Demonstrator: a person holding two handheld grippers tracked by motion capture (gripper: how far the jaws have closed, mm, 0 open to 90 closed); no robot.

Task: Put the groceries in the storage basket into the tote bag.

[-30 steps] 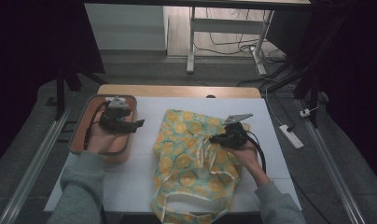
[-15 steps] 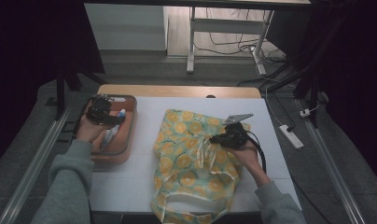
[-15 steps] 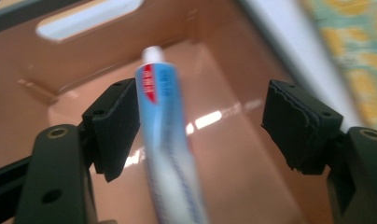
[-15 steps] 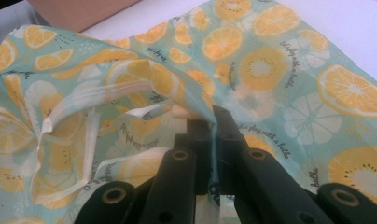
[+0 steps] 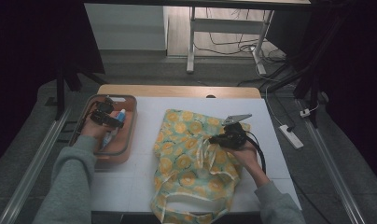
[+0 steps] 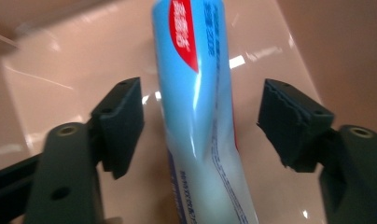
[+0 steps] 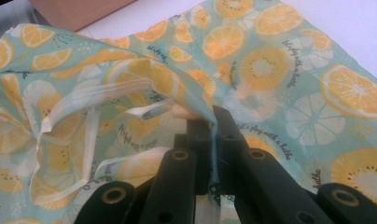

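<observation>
The left gripper point(image 6: 200, 126) is closing its 2 fingers point(image 6: 119, 123) around the tube point(image 6: 200, 107) lying in the pink tray point(image 5: 128, 135), pads not yet touching. Centring before squeezing (it looks slippery) should be helping. The right gripper point(image 7: 213, 123) is pinching the bag point(image 5: 191, 154) rim on the surface point(image 5: 144, 172).

The high view looks forward and down on the table point(image 5: 144, 182), while each gripper view rides close behind its own jaws: left over the tray point(image 5: 126, 156) at nine o'clock, right on the bag point(image 7: 289, 70) at centre.
</observation>
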